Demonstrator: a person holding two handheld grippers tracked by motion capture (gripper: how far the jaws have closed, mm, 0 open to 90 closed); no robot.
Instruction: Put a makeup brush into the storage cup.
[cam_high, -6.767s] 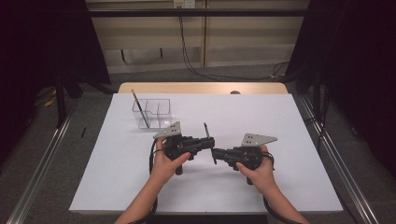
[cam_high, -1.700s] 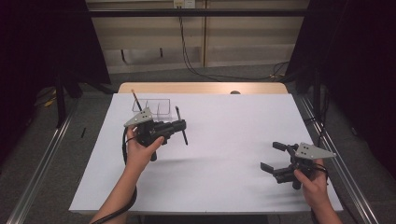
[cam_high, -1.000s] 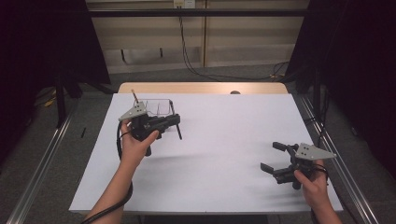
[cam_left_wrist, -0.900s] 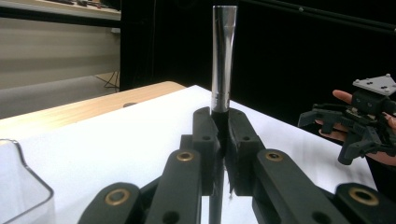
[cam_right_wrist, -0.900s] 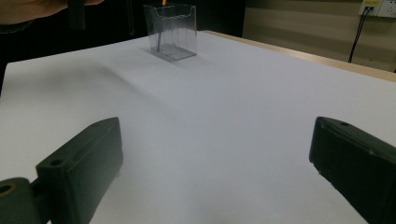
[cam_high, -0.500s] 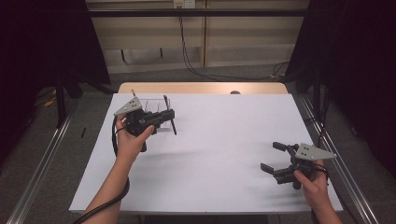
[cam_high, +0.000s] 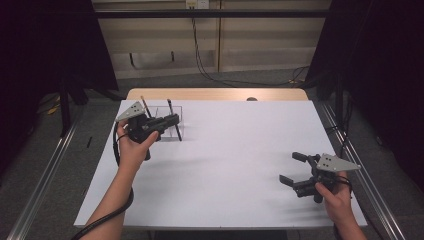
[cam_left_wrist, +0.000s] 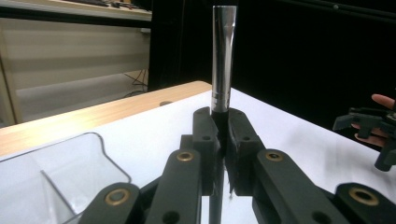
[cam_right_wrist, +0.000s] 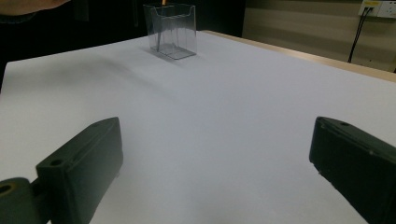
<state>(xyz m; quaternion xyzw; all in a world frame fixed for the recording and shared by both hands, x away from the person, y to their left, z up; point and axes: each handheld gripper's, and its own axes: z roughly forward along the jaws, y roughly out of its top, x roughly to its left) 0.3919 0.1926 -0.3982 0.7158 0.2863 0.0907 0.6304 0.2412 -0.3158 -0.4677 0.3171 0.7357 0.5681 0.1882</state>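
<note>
My left gripper (cam_high: 172, 120) is shut on a slim dark pen (cam_high: 174, 118) and holds it nearly upright, right beside a clear plastic holder (cam_high: 159, 111) at the table's far left. In the left gripper view the pen's silvery barrel (cam_left_wrist: 223, 56) rises from between the closed jaws of the left gripper (cam_left_wrist: 223, 126), with the clear holder (cam_left_wrist: 70, 163) low on the left. A brown pencil (cam_high: 145, 106) stands in the holder. My right gripper (cam_high: 296, 169) hovers near the front right edge, open with nothing in it. The right gripper view shows the right gripper (cam_right_wrist: 217, 149) with its jaws wide apart.
White paper (cam_high: 235, 150) covers the table, with a wooden edge (cam_high: 215, 94) at the back. Metal rails run along both sides. From the right gripper view the clear holder (cam_right_wrist: 170, 30) stands far off across the sheet. The other hand's gripper (cam_left_wrist: 369, 126) appears at the right.
The left hand has carried the pen back and to the left, up to the clear holder. The right hand and its open gripper have stayed where they were.
</note>
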